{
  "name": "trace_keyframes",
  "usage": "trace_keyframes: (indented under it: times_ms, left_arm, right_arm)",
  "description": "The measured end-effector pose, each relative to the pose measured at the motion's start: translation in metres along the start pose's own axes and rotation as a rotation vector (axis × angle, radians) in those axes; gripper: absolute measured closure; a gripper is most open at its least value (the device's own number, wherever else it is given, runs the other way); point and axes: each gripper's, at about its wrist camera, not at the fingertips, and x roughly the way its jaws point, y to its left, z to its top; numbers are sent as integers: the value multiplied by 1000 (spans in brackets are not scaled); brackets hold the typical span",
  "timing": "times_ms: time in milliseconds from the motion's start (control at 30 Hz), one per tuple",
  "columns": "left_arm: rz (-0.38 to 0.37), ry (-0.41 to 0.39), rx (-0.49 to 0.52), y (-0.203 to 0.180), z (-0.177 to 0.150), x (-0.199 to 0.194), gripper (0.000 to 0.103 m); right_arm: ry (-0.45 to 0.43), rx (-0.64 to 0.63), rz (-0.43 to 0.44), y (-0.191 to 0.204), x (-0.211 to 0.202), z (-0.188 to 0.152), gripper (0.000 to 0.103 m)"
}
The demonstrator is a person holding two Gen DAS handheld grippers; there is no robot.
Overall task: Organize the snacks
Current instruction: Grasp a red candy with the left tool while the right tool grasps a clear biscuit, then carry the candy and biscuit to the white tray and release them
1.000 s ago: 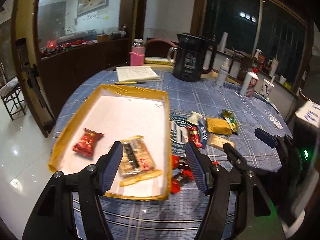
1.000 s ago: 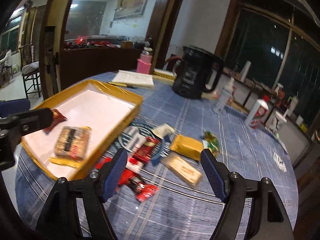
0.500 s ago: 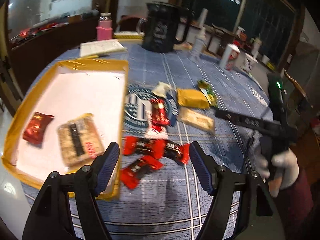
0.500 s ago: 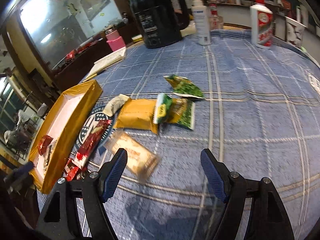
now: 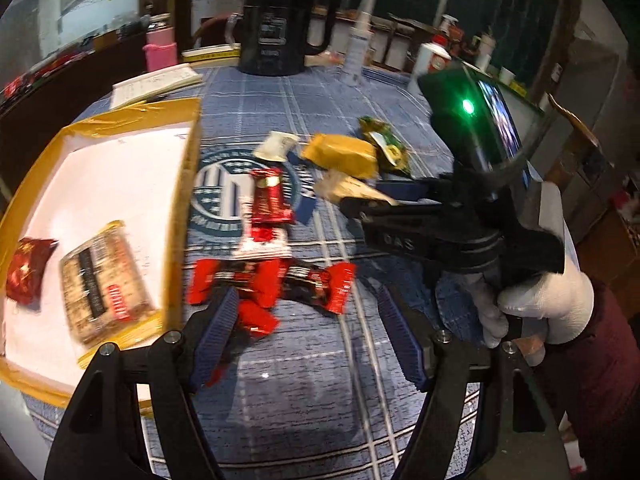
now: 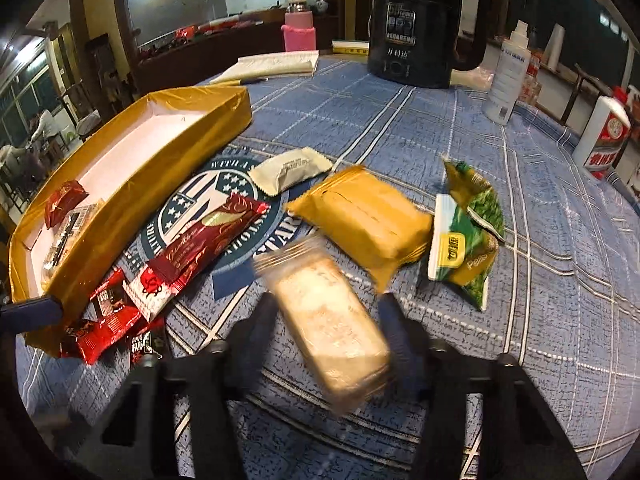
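A gold-rimmed tray (image 5: pixel 182 184) (image 6: pixel 192 148) holds a red packet (image 5: pixel 26 276) and a clear biscuit pack (image 5: pixel 102 284). Loose snacks lie on the blue cloth: small red bars (image 5: pixel 272 284) (image 6: pixel 108 320), a long red bar (image 5: pixel 270 200) (image 6: pixel 204 236), a white packet (image 6: pixel 290 168), a yellow pack (image 6: pixel 366 220), green pea packs (image 6: pixel 466 240). My left gripper (image 5: pixel 308 340) is open just over the small red bars. My right gripper (image 6: pixel 324 328) is open, with its fingers on either side of a pale clear-wrapped cake (image 6: pixel 328 320).
A black kettle (image 6: pixel 424 24), a pink bottle (image 6: pixel 300 32), a notebook (image 6: pixel 276 66), a white spray bottle (image 6: pixel 510 76) and a white-and-red bottle (image 6: pixel 602 136) stand at the far side of the round table. The right-hand gripper body (image 5: pixel 476 208) crosses the left wrist view.
Both grippers have come down and forward toward the snacks. The right gripper has closed in around the pale cake; the left now hangs over the small red bars.
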Motion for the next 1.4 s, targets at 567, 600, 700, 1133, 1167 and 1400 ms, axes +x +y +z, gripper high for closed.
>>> trace_keyframes:
  times_ms: [567,600,700,1133,1167,1400]
  left_arm:
    - [-22,95,102,-28,13,48,69]
    - [-20,92,110,-30,12,47,69]
    - [-27,72,130,-33,12,40,69]
    - [101,82,107,-33,22,64,71]
    - [95,83,88,-29,23,63,71]
    - [87,32,49,-18,23,44,79]
  right_arm:
    - [-18,168,43,-37,-32,-37,69]
    - [-23,174,44,-39,-33,-39,69]
    - [-40,202,61,-48,-36,-43,69]
    - [-73,258,117,-59,-41,-52,69]
    - [-75,261,117,-59,-41,-52,69]
    - [-85,264,107,-56,-45,-54,69]
